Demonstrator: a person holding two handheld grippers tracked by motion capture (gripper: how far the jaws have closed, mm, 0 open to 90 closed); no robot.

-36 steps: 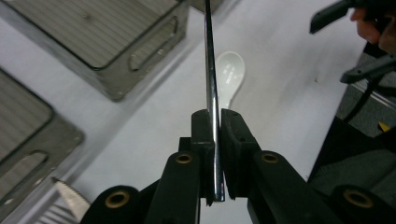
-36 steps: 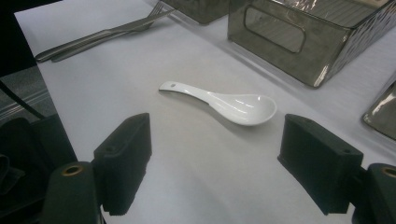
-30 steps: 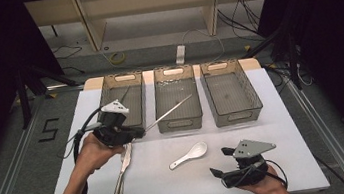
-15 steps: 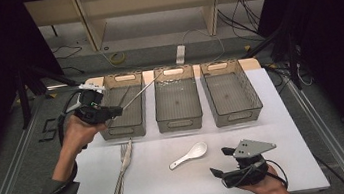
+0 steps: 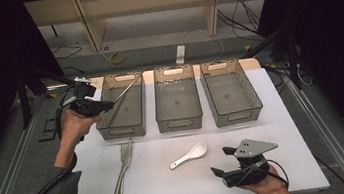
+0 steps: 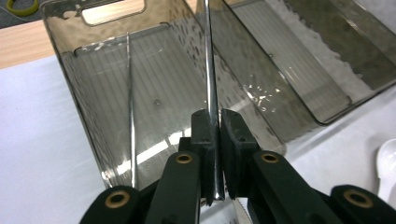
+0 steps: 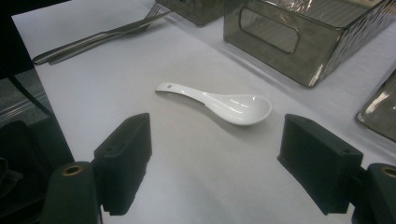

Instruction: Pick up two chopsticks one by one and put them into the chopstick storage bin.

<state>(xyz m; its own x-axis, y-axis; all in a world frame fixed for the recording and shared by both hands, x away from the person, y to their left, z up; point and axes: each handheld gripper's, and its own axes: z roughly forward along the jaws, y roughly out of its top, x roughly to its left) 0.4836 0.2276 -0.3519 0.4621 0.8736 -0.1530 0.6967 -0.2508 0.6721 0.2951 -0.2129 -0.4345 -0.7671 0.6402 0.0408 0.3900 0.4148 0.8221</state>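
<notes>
Left gripper (image 6: 214, 154) is pinching a thin shiny metal rod (image 6: 209, 70) (tip cut off) over ribbed smoky bin (image 6: 84, 70); right gripper (image 7: 215, 158) is gaping.

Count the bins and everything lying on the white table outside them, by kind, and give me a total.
Clear bins: 3
Metal cutlery pieces, a fork and seemingly a knife: 2
White spoon: 1
Total: 6
</notes>
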